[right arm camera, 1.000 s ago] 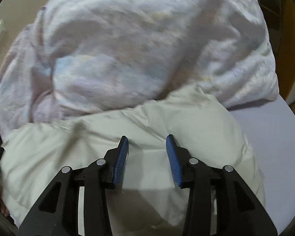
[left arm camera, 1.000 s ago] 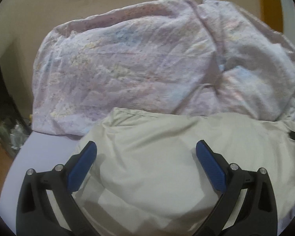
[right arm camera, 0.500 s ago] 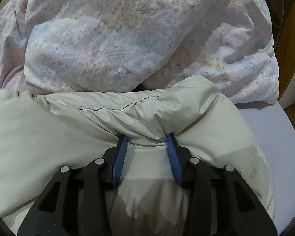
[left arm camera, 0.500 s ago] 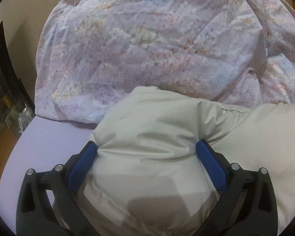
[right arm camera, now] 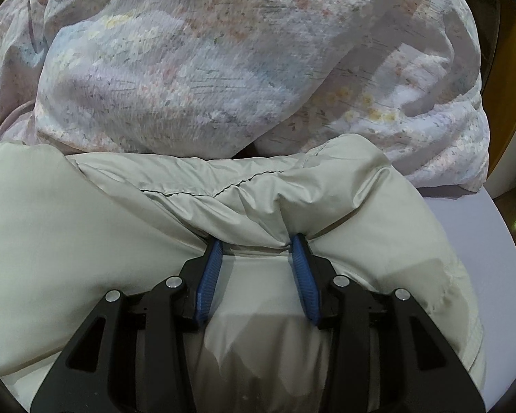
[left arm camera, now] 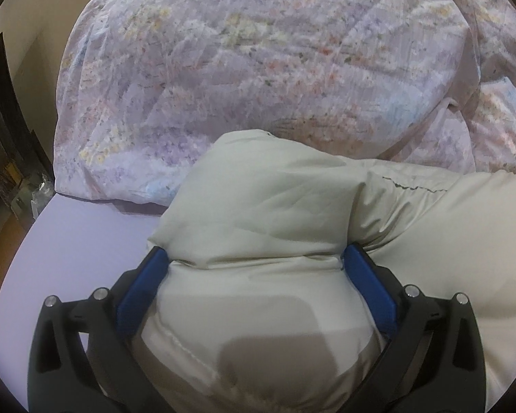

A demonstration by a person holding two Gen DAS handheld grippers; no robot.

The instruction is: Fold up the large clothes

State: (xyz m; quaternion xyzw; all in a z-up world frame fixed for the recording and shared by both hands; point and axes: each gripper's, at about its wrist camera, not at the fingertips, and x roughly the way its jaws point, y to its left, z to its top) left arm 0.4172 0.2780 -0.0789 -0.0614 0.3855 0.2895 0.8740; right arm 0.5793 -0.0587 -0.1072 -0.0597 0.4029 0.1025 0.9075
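A puffy beige padded garment [left arm camera: 275, 206] lies on the lavender sheet [left arm camera: 68, 241], folded over on itself with a stitched seam along the top fold. My left gripper [left arm camera: 254, 251] stands wide open and is pushed down into the garment's left end; fabric bulges up between its blue pads [left arm camera: 148, 282]. In the right wrist view the same garment [right arm camera: 86, 241] fills the lower half. My right gripper [right arm camera: 257, 241] is partly open, tips pressed under a ridge of the folded fabric near the right end. Neither pair of jaws squeezes the cloth.
A large floral pastel duvet [left arm camera: 258, 69] is heaped right behind the garment and touches it, also filling the top of the right wrist view as the duvet [right arm camera: 223, 69]. Dark furniture [left arm camera: 3, 120] stands off the bed's left. Bare sheet [right arm camera: 481, 241] shows at the right edge.
Both grippers came down and forward from above the garment into it. The fabric now bulges around the pads. Jaw widths look the same as before.
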